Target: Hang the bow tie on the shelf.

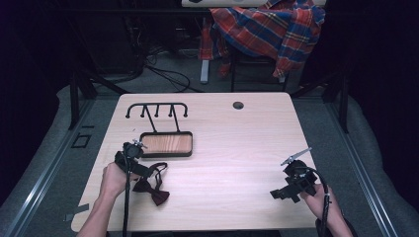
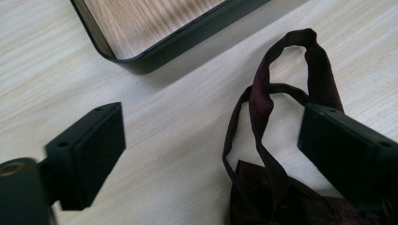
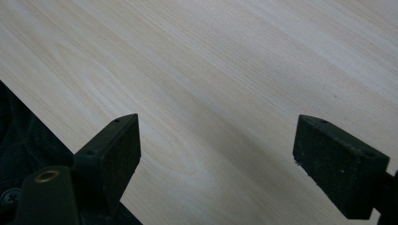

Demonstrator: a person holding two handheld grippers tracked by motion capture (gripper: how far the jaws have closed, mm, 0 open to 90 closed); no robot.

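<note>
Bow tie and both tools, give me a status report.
Left tool open, over the bow tie strap. Right tool open above bare table. Bow tie lies flat near the tray. Nothing in the way.

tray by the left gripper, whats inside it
Nothing lies in the tray: its wood-grain floor is bare in the high view. The left gripper view shows one corner, also bare. The bow tie lies outside on the table.
</note>
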